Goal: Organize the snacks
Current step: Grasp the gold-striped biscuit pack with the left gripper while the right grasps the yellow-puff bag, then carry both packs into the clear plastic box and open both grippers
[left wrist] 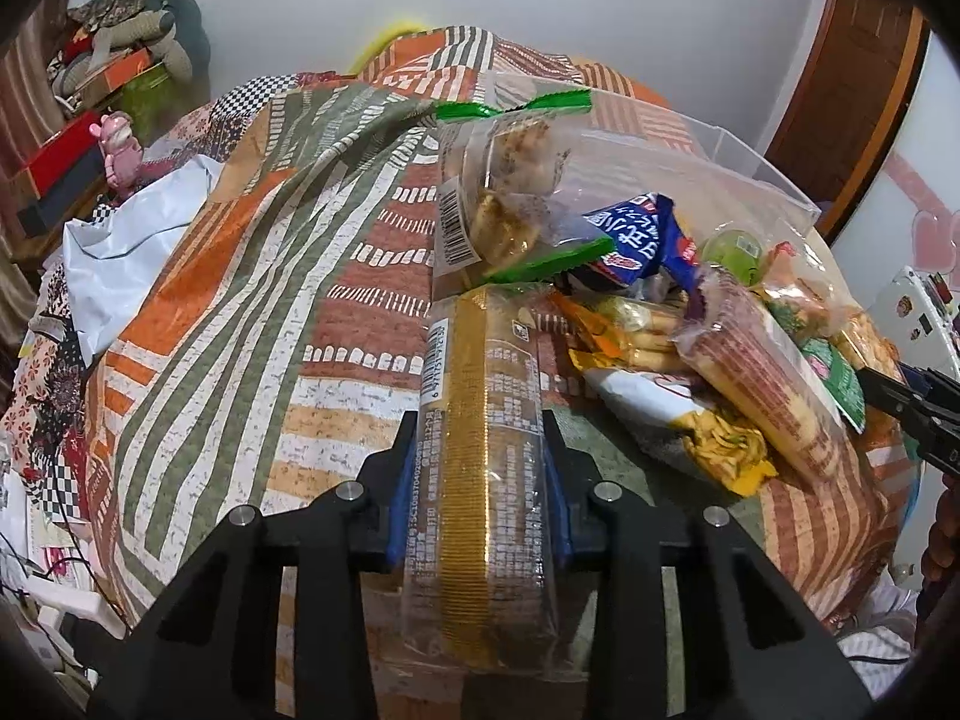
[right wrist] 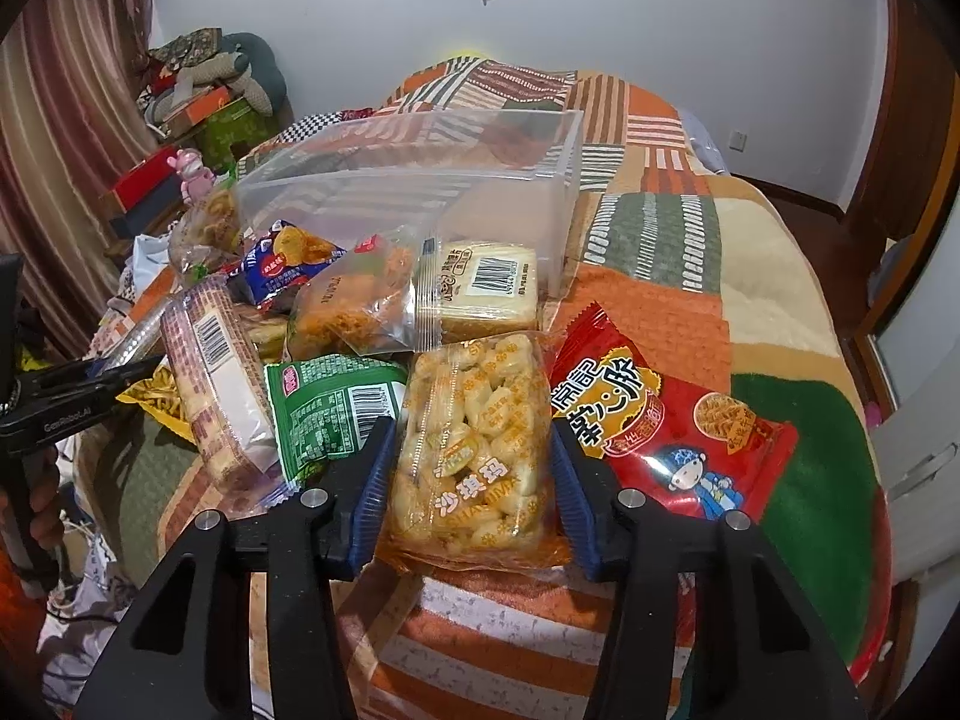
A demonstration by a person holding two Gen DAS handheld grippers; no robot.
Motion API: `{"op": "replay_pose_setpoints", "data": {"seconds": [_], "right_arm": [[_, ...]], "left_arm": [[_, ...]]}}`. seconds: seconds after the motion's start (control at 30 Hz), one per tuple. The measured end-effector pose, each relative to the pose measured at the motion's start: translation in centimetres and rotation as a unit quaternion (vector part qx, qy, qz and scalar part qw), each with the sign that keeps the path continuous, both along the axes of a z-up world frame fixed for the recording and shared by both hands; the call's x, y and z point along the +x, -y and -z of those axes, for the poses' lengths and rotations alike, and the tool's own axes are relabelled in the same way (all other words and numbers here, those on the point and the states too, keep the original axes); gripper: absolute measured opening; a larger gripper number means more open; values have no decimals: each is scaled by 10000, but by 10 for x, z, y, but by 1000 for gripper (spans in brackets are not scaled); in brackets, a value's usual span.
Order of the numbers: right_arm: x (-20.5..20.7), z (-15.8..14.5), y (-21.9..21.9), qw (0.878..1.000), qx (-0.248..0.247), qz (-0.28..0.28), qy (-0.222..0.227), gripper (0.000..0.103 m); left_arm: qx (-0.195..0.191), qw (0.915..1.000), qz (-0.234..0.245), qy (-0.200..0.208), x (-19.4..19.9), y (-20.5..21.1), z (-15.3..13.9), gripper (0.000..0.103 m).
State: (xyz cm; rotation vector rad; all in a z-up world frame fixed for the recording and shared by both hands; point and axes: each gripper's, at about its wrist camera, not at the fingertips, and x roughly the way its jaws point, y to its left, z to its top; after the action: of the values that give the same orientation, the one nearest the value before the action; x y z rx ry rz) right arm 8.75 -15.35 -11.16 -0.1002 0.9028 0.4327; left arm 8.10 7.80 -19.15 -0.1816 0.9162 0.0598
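A pile of snack packs lies on a patchwork quilt. My left gripper (left wrist: 480,450) is shut on a long gold-and-clear biscuit pack (left wrist: 480,480). My right gripper (right wrist: 474,468) has its pads against both sides of a clear pack of yellow sachima (right wrist: 474,438) lying on the quilt. A clear plastic bin (right wrist: 420,180) stands behind the pile, seen empty. Around it lie a red chip bag (right wrist: 672,438), a green bag (right wrist: 336,408), a round cracker pack (right wrist: 216,384), a cake pack (right wrist: 486,288) and a blue bag (right wrist: 288,258).
The quilt (left wrist: 240,300) covers the bed, with bare quilt left of the pile. A white bag (left wrist: 132,240) lies at the bed's left edge. Boxes and stuffed cushions (right wrist: 204,90) are stacked by the curtain. The right gripper's tip (left wrist: 912,414) shows at the right edge.
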Motion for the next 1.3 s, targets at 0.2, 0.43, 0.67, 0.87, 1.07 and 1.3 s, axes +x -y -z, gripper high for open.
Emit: {"op": "replay_pose_setpoints", "data": {"seconds": [0.2, 0.43, 0.67, 0.87, 1.07, 1.3], "right_arm": [[-4, -7, 4, 9999, 147, -8, 69, 45], [-9, -27, 5, 9990, 340, -22, 290, 45], [-6, -52, 6, 9961, 587, 2, 657, 45], [8, -68, 2, 9925, 772, 49, 942, 45], [25, -79, -6, 9893, 909, 39, 1140, 45], [47, -82, -18, 9873, 1009, 39, 1229, 45]], "left_arm": [[45, 9998, 62, 208, -13, 6, -17, 35], [114, 9981, 128, 597, -23, 12, -47, 35], [108, 9949, 205, 981, -19, 16, -77, 35], [127, 9916, 286, 1257, 1, 19, -97, 35], [57, 9894, 369, 1403, 28, 22, -110, 35], [-37, 9880, 406, 1489, 68, 28, -117, 35]]}}
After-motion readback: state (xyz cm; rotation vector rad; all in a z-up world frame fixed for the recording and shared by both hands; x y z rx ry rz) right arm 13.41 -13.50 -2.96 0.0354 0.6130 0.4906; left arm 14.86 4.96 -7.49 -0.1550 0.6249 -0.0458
